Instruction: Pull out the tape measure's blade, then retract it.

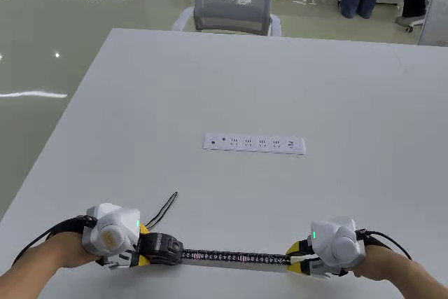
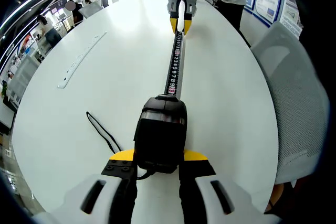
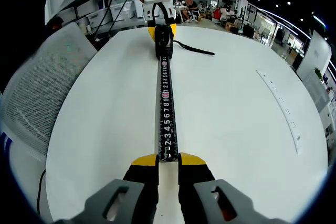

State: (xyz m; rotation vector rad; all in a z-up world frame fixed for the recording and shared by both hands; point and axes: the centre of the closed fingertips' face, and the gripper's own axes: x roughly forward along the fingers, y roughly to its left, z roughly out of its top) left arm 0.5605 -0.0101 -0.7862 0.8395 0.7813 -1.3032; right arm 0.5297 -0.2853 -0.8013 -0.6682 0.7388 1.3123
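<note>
On matte white table (image 1: 210, 89), flat numbered blade (image 1: 234, 256), boxy black case (image 1: 162, 246)

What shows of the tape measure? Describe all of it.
The tape measure has a black, plastic-looking case lying on the white table, clamped between the yellow-tipped jaws of the left gripper. Its dark blade, printed with pale numerals, is drawn out straight and low along the tabletop. The right gripper pinches its end. A thin black strap trails loose from the case.
</note>
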